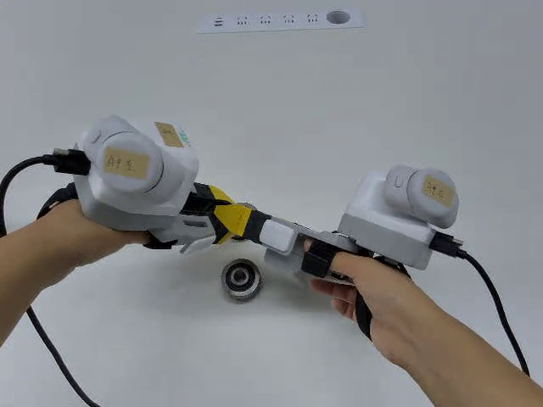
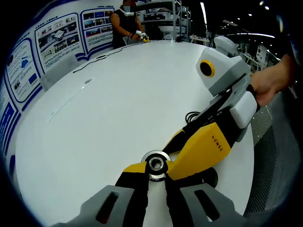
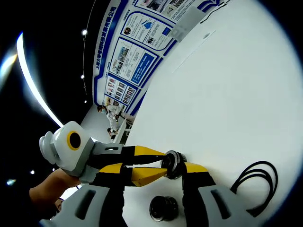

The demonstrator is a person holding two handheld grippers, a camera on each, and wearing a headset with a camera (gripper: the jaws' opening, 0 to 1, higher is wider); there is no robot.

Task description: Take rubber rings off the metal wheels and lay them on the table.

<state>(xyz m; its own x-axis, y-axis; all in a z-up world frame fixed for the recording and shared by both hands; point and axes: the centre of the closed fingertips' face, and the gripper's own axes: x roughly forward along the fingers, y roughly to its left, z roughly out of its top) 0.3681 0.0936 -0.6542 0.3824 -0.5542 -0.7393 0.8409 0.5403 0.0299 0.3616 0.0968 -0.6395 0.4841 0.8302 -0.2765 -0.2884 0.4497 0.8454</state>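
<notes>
Metal wheel [image 2: 156, 164] hangs above the surface [image 1: 382, 110], pinched from both sides: left gripper [image 2: 155, 173] fingers and right gripper [image 3: 173, 171] fingers are both closed on it. Second wheel [image 1: 242, 280] sits on the surface below, thin black rings [image 3: 258, 182] nearby.

Counts on the bench [image 1: 407, 102].
2 grippers: left gripper [image 2: 156, 172], right gripper [image 3: 174, 170]. 2 metal wheels: held wheel [image 2: 156, 164], loose wheel [image 1: 242, 280]. 1 power strip [image 1: 280, 19]. Black loops [image 3: 258, 182], number unclear.
</notes>
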